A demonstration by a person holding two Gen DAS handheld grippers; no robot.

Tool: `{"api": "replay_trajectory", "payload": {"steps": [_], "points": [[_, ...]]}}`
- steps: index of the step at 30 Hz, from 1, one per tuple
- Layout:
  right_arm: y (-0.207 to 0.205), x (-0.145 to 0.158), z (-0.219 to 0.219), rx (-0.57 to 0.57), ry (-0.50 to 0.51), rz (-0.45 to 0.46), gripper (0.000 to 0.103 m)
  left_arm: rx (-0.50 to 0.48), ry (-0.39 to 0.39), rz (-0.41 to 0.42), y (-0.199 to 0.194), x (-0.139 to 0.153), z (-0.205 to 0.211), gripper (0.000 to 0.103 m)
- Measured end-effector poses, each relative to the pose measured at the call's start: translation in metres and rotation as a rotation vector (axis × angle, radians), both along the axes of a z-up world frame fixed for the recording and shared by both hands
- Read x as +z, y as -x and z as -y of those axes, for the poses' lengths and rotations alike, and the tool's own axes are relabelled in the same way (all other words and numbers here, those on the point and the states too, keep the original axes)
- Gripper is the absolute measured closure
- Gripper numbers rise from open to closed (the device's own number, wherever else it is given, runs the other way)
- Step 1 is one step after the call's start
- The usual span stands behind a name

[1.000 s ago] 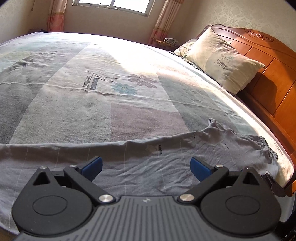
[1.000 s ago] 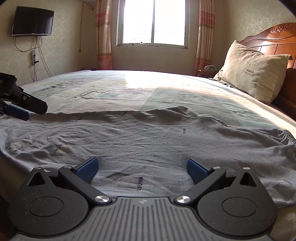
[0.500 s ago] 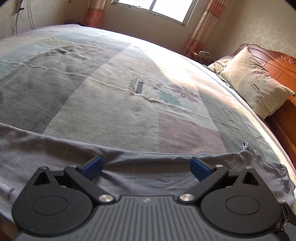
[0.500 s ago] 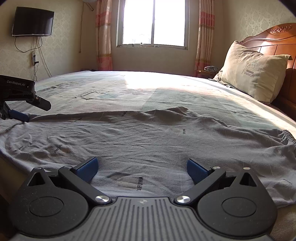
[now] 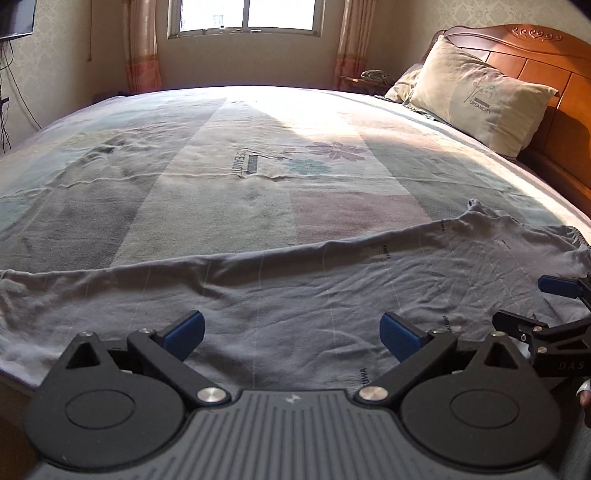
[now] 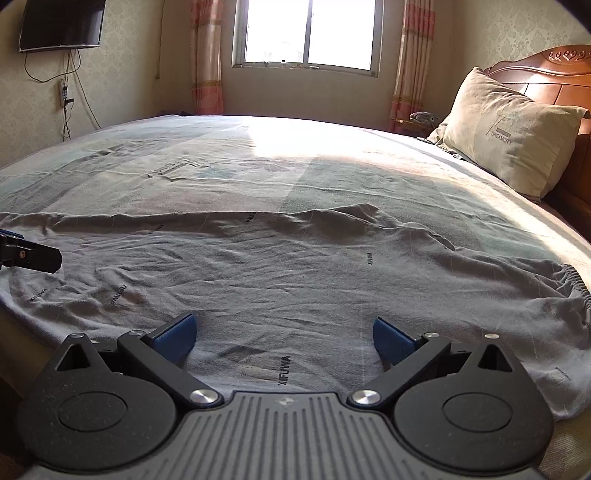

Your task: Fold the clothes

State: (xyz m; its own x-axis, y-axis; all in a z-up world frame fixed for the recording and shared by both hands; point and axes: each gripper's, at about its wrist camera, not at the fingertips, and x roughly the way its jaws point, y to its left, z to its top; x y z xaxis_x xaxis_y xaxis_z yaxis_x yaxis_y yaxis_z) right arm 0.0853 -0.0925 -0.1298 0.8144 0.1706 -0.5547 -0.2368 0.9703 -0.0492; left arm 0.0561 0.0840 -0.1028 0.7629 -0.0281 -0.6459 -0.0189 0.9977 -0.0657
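Along the near edge of the bed [image 5: 258, 177], from 9 to 3 o'clock in both wrist views, I see the grey garment [image 5: 295, 295] spread flat, wrinkled, with small printed lettering. Its elastic hem sits at 3 o'clock in the right wrist view, bunched at the mattress edge. Garment lies on the patterned bedsheet [image 6: 258, 173]; near side drapes slightly over the bed edge.

Left gripper [image 5: 291, 332]: jaws spread wide, blue pads [image 5: 184, 330] apart, nothing between them. It hovers low over the garment's near portion; I cannot tell whether the pads touch the cloth. In the right wrist view the same gripper's tip enters at 9 o'clock, over the garment's left end.

Right gripper [image 6: 282, 334]: jaws likewise wide apart, holding nothing, blue pads over the cloth near a printed word at 6 o'clock. In the left wrist view it shows at 3 to 4 o'clock, one blue pad visible above the cloth near the elastic hem.

Surroundings: pillow [image 5: 476, 98] at 2 o'clock against the wooden headboard [image 5: 535, 55]; window [image 6: 308, 33] at 12 o'clock with curtains either side; wall television [image 6: 61, 22] at 10 to 11 o'clock in the right wrist view. Sunlight falls in a bright band across the middle of the bed.
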Motion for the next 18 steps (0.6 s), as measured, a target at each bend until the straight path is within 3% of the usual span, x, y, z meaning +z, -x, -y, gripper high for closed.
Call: {"api": "replay_trajectory", "payload": {"steps": [4, 7, 10, 13, 18], "points": [[0.005, 0.012, -0.038, 0.16, 0.042, 0.05, 0.0, 0.076, 0.065, -0.039, 0.004, -0.007, -0.023, 0.002], [0.003, 0.001, -0.061, 0.228, 0.07, -0.023, 0.0, 0.109, 0.147, -0.058, 0.016, -0.015, -0.037, 0.002], [0.006, -0.008, -0.056, 0.179, -0.021, -0.042, 0.0, 0.112, 0.185, -0.047, 0.024, -0.007, -0.047, 0.002], [0.012, -0.009, -0.056, 0.181, -0.006, -0.022, 0.0, 0.168, 0.176, -0.012, 0.023, -0.003, -0.066, 0.002], [0.014, -0.009, -0.058, 0.162, -0.008, -0.027, 0.0, 0.249, 0.28, -0.015, 0.029, -0.013, -0.098, 0.002]]}}
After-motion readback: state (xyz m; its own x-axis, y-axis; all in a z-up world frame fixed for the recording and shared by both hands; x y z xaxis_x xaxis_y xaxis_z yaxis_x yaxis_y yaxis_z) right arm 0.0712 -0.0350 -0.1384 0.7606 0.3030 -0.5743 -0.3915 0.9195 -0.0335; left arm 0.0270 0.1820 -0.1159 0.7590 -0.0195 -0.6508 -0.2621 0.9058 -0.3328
